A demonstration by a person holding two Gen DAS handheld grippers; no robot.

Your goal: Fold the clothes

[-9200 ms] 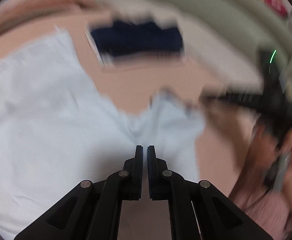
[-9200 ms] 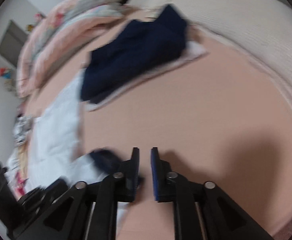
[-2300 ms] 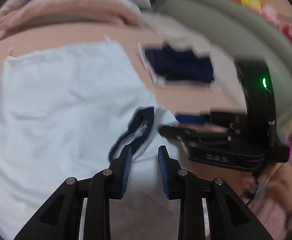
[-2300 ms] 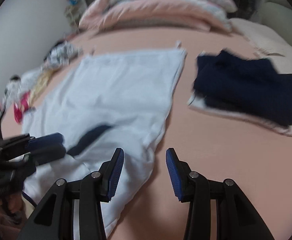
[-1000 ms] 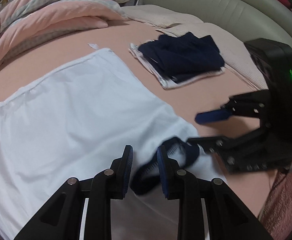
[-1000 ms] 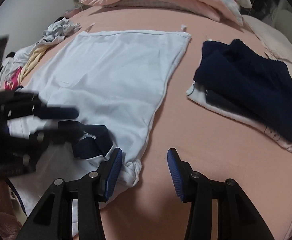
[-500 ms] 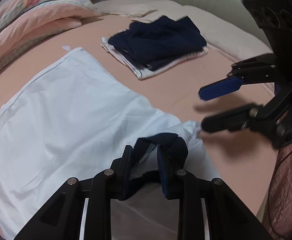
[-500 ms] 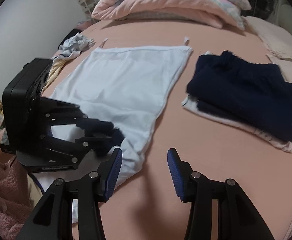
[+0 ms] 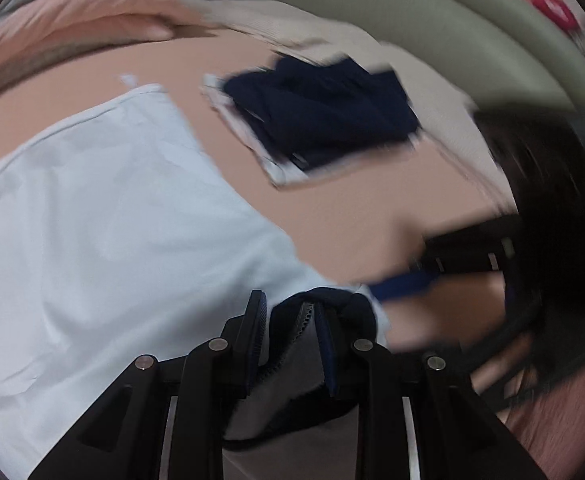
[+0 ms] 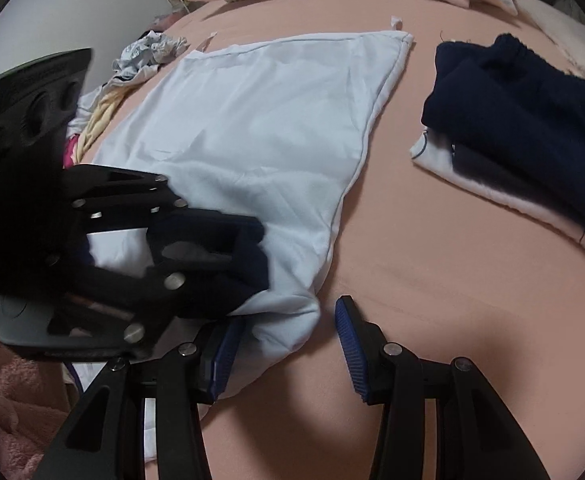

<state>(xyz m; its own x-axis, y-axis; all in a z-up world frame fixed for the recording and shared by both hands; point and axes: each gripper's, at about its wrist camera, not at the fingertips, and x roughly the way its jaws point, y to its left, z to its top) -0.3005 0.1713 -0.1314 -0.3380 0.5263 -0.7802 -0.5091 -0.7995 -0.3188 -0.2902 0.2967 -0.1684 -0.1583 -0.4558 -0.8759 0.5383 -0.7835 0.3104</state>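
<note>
Shirt [image 10: 260, 152], pale blue, spread flat on pink bedsheet [image 10: 432, 264]; navy collar [image 9: 332, 304] bunched at near end. Left gripper [image 9: 290, 332] seen pinching collar between fingers. Right gripper [image 10: 288, 344] held spread, jaws either side of near shirt corner, nothing clamped. Fabric judged light, soft, limp; likely to sag and crease, so best gripped at collar, hems, corners. Counted: one spread shirt, one folded stack [image 10: 532, 128] of navy over white, one crumpled pile [image 10: 148, 52] at far left.

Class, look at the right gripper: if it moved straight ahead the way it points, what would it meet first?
Probably the near corner of the pale blue shirt, which lies between the open right gripper's fingers; depth is uncertain.
</note>
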